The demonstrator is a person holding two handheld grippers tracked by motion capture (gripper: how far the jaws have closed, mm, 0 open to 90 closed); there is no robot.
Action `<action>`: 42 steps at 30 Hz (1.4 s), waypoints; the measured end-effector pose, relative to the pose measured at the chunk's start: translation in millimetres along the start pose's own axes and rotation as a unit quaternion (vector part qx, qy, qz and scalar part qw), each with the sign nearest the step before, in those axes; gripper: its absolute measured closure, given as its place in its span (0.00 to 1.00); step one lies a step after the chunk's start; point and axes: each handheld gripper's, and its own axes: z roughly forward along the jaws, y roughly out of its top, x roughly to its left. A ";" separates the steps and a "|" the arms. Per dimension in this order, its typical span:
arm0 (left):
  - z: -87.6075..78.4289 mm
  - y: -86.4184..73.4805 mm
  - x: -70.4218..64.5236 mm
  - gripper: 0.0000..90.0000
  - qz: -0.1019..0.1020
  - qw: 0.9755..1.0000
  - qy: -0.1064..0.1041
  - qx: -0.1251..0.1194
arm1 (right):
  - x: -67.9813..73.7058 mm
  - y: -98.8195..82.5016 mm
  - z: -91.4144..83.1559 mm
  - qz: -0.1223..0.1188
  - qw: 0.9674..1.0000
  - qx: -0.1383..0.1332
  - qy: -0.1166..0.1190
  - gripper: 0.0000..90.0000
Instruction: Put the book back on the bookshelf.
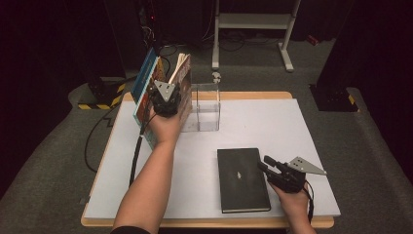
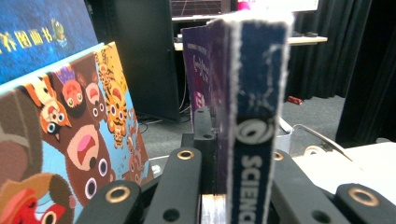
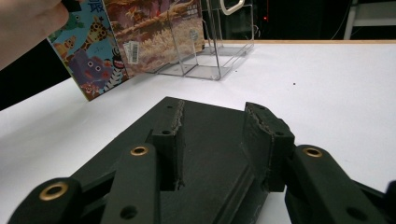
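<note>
High view: clear acrylic box beside upright books

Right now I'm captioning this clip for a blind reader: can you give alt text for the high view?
A person's left tongs grip an upright book beside leaning picture books and a clear acrylic holder. The right tongs rest, jaws apart, at the edge of a black book lying flat on the white table.

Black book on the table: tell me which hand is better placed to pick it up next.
Right. The right gripper sits at the black book's right edge, jaws apart over its cover. The left gripper is across the table, shut on an upright science book beside the clear stand.
</note>
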 end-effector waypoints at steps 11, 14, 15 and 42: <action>-11.7 -15.7 0.3 0.89 0.002 1.000 -0.001 0.015 | 0.1 -1.3 1.9 0.002 1.000 0.005 0.003 0.65; -13.1 -20.1 -0.4 0.83 0.009 0.999 -0.009 0.038 | 1.7 -1.1 2.3 0.001 1.000 0.004 0.004 0.64; -13.6 -22.1 -0.6 0.82 0.008 0.999 -0.009 0.042 | 2.4 -1.0 2.4 0.000 1.000 0.005 0.003 0.64; -3.7 -30.9 0.0 0.79 -0.019 0.998 0.012 0.063 | 1.4 -1.4 2.3 0.003 1.000 0.003 0.001 0.61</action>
